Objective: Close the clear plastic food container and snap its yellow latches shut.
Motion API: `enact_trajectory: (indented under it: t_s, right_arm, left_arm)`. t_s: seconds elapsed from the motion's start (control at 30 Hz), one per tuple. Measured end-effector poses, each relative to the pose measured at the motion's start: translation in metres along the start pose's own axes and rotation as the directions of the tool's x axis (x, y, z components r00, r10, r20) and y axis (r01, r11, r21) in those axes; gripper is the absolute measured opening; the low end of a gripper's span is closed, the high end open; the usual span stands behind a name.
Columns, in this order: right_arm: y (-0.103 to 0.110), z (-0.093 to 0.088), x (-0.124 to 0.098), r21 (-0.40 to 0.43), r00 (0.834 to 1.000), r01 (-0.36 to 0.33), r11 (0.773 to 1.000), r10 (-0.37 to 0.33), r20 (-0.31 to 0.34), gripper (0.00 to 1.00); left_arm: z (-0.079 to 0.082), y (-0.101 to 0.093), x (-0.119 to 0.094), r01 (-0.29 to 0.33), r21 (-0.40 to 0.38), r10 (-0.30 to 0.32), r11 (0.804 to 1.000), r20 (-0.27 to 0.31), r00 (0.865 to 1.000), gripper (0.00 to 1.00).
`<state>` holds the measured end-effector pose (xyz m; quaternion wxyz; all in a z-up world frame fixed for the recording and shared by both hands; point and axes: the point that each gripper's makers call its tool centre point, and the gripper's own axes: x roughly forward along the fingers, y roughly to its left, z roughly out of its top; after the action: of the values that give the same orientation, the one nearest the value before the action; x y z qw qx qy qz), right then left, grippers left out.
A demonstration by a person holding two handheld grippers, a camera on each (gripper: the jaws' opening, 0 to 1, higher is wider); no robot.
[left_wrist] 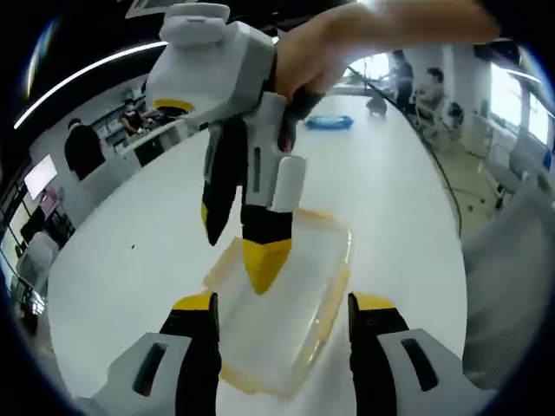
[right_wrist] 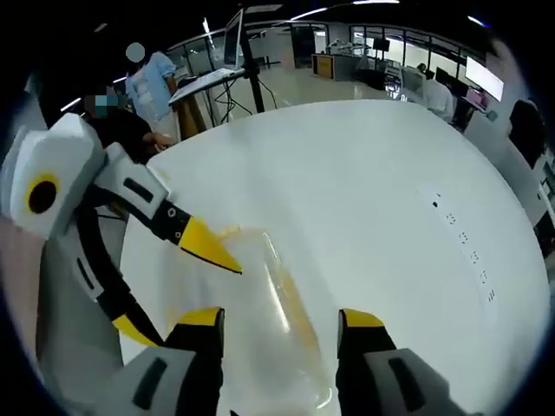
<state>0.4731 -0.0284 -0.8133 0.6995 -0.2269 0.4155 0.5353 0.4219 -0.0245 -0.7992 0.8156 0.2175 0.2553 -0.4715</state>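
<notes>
Both grippers, left [left_wrist: 279,325] and right [right_wrist: 279,338], hang spread over the container [left_wrist: 282,299] on the tabletop [left_wrist: 147,234].

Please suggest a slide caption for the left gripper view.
Right gripper reaches down onto the clear container on the white table.

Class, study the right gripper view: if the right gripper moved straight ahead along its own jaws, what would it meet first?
Most likely the clear plastic food container, whose lid lies between and just beyond the open jaws of the right gripper. The left gripper sits off to one side, probably outside that line, though depth is uncertain.
</notes>
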Motion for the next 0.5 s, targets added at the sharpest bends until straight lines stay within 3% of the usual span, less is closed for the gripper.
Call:
enact_trajectory:
  t_s: [0.1, 0.33, 0.5]
  right_arm:
    - [0.005, 0.003, -0.004, 0.055, 0.998, -0.027, 0.998, 0.024, 0.052, 0.52]
    - [0.002, -0.004, -0.017, 0.075, 0.997, 0.011, 0.997, -0.017, 0.076, 0.53]
    - [0.013, -0.007, -0.02, 0.113, 0.992, -0.017, 0.993, 0.003, 0.123, 0.54]
  left_arm:
    - [0.0, -0.001, -0.001, 0.003, -0.02, -0.003, 1.0, 0.011, 1.0, 0.58]
    - [-0.004, 0.002, -0.006, -0.022, -0.082, 0.025, 0.996, 0.034, 0.999, 0.61]
    - [-0.007, 0.004, -0.008, -0.028, -0.101, 0.032, 0.994, 0.036, 0.999, 0.61]
